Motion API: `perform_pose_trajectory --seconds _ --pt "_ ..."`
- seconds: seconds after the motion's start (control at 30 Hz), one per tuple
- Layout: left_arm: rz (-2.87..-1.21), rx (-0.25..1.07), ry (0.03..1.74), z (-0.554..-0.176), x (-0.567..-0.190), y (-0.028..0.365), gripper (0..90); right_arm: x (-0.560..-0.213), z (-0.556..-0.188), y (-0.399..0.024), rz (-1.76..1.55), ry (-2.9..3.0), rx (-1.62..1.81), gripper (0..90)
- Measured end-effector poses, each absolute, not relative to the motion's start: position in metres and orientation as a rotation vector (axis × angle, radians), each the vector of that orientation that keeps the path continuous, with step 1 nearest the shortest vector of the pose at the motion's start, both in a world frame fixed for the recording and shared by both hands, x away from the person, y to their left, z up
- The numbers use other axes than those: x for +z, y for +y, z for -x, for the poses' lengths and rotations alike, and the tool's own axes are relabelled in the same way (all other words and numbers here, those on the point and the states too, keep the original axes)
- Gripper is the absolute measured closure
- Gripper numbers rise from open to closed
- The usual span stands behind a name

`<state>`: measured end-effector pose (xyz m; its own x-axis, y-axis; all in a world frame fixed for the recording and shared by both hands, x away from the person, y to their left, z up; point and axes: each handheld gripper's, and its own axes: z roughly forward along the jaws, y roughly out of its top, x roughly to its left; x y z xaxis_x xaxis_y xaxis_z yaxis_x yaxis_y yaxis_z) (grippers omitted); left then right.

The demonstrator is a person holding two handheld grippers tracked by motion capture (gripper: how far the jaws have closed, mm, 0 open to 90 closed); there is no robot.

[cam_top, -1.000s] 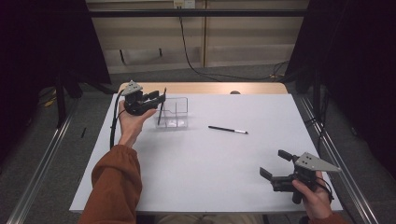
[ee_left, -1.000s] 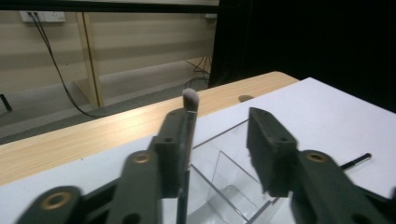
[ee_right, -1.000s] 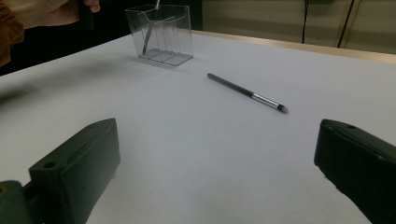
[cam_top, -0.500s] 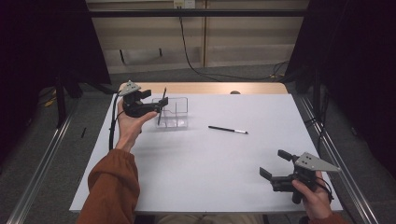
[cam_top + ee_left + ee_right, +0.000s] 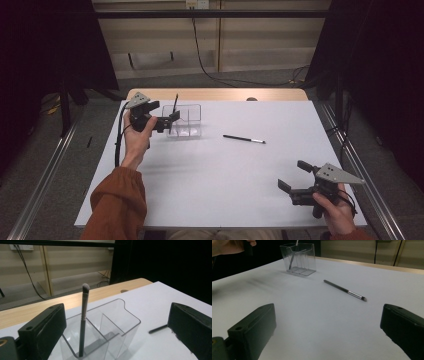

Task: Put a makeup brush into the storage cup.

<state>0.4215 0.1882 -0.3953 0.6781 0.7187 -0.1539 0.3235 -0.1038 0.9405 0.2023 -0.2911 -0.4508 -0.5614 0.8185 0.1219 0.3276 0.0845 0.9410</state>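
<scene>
The left gripper [image 5: 170, 120] is just beside the clear organizer [image 5: 189, 121]; its jaws have just been opening and stand apart. A brush [image 5: 83, 320] stands tilted inside the organizer's nearest compartment, bristles up, free of the jaws. A second brush [image 5: 244, 139] lies on the table [image 5: 210, 185], right of the organizer. The right gripper [image 5: 292, 180], well apart from the organizer, has jaws apart and empty.

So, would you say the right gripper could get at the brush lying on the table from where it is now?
Probably yes. The right gripper is open, and only bare white table lies between it and the loose brush. The clear organizer and the left gripper sit well off to the side.
</scene>
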Motion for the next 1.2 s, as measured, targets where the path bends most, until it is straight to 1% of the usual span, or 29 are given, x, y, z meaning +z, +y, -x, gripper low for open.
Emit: perform_pose_trajectory --seconds 0.37,0.47,0.6,0.7,1.03,1.2 --pt "-1.704 0.471 0.847 -0.396 -0.400 0.197 3.8 -0.451 -0.202 -0.291 -1.128 1.927 1.484 0.0" --pt "-1.708 0.463 0.842 -0.390 -0.401 0.200 4.9 -0.451 -0.202 -0.291 -1.129 1.927 1.484 0.0" --pt "-1.708 0.489 0.848 -0.381 -0.401 0.204 4.8 -0.451 -0.202 -0.291 -1.132 1.925 1.484 0.0" --pt "-1.693 0.475 0.851 -0.375 -0.403 0.207 4.8 -0.450 -0.202 -0.291 -1.126 1.927 1.485 0.0" --pt "-1.727 0.518 0.831 -0.353 -0.403 0.212 3.2 -0.450 -0.202 -0.291 -1.133 1.926 1.483 0.0" --pt "-1.699 0.503 0.847 -0.342 -0.406 0.219 3.2 -0.450 -0.202 -0.291 -1.130 1.924 1.482 0.0"
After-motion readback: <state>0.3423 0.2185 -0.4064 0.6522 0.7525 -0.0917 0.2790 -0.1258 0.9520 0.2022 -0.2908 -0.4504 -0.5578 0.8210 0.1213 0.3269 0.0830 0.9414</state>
